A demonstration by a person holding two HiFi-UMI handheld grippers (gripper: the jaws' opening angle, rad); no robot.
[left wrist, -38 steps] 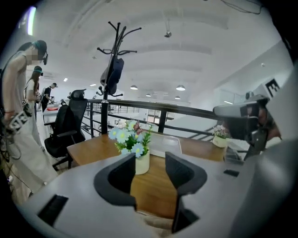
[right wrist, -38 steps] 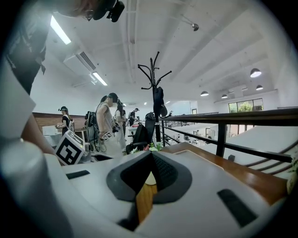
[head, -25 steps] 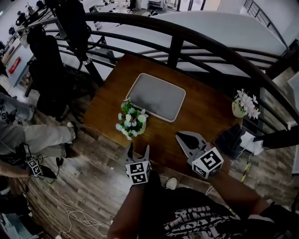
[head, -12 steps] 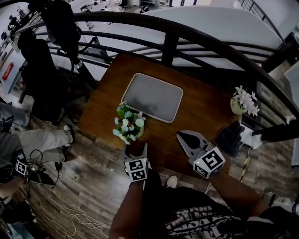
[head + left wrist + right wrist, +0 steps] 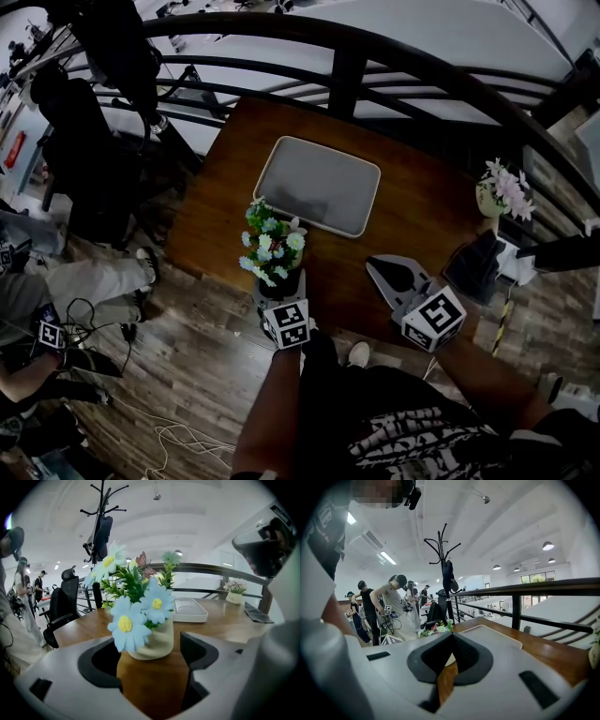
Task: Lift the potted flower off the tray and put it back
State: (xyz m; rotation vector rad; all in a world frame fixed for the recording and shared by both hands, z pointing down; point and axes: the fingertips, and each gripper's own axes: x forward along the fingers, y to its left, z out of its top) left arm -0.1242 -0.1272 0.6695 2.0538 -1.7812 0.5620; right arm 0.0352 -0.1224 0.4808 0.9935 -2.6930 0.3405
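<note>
A dark curved railing (image 5: 394,67) borders the wooden surface (image 5: 417,211), with plank floor (image 5: 187,375), a black office chair (image 5: 82,150) and a coat stand (image 5: 97,545) nearby.

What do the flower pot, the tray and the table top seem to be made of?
Flower pot: perhaps glazed ceramic or plastic; cream, even surface with a soft sheen.
Tray: probably plastic, possibly coated metal; pale grey, matt, with rounded corners and a raised rim.
Table top: wood or wood veneer; warm brown with visible grain lines and a slight gloss.
</note>
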